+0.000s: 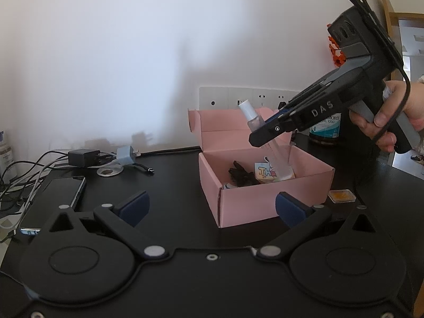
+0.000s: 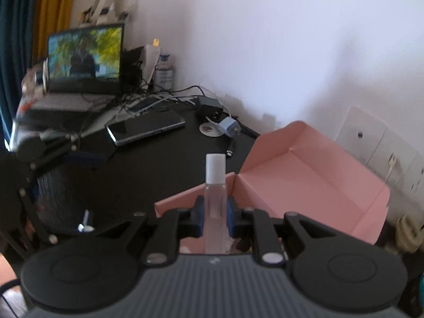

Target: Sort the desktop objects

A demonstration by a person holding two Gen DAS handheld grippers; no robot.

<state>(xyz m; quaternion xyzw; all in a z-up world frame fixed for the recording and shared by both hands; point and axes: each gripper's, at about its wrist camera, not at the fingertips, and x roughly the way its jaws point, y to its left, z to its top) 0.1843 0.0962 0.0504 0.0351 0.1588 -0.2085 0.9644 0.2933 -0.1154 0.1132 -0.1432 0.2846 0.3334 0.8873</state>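
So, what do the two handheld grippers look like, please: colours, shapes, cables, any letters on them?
Both are black plastic tools with dark blue pads on the fingertips. The left gripper has two round black discs at its base and silver pivot pins. The right gripper has a pistol-style grey handle, the white letters DAS on its side, and black cables running up from its top. No sleeve is visible at the hand.

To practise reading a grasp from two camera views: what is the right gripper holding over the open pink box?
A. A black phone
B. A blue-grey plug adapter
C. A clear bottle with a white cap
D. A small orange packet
C: the right gripper is shut on the clear bottle, white cap up, and the left wrist view shows its lower end reaching down into the pink box.
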